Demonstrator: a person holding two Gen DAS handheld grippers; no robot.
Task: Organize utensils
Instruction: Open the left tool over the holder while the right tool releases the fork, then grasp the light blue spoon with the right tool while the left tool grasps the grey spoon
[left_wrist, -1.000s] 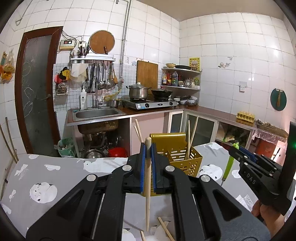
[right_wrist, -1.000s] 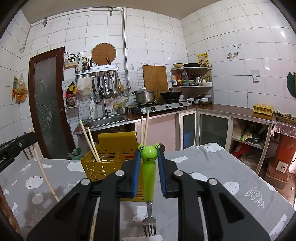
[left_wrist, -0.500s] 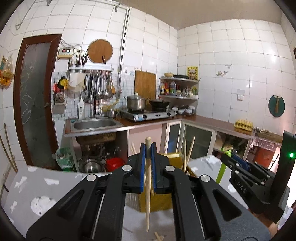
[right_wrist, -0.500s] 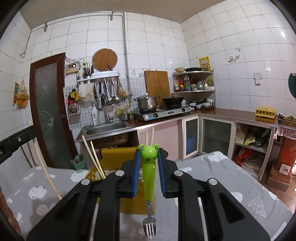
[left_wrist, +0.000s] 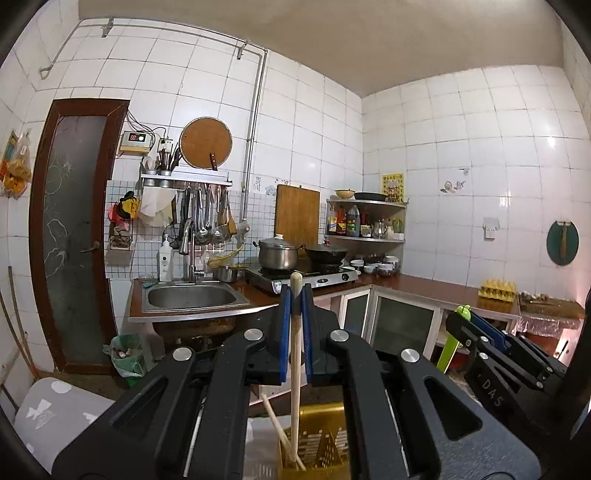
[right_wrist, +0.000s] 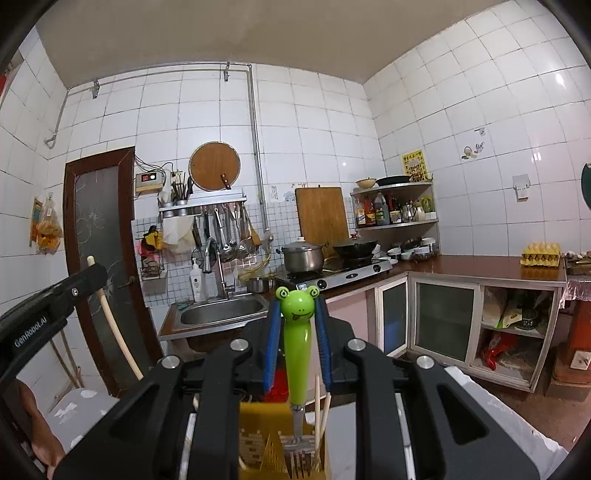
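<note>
My left gripper (left_wrist: 295, 301) is shut on a pale wooden chopstick (left_wrist: 294, 369) held upright, its lower tip down inside the yellow slotted utensil basket (left_wrist: 325, 443), next to another chopstick (left_wrist: 277, 424) leaning there. My right gripper (right_wrist: 297, 314) is shut on a fork with a green frog handle (right_wrist: 297, 339), tines (right_wrist: 297, 454) pointing down into the same basket (right_wrist: 258, 439), which holds two more chopsticks (right_wrist: 319, 417). The right gripper shows at the right of the left wrist view (left_wrist: 491, 350), the left gripper at the left of the right wrist view (right_wrist: 55, 302).
The basket stands on a table with a grey patterned cloth (left_wrist: 55, 413). Behind are a steel sink (left_wrist: 192, 297), a stove with a pot (left_wrist: 277, 254) and wok, hanging ladles, corner shelves, cabinets and a brown door (left_wrist: 74, 236).
Both grippers rose and came over the basket, which dropped to the bottom of both views. The chopstick tip and fork tines now reach into the basket. Both stayed shut.
</note>
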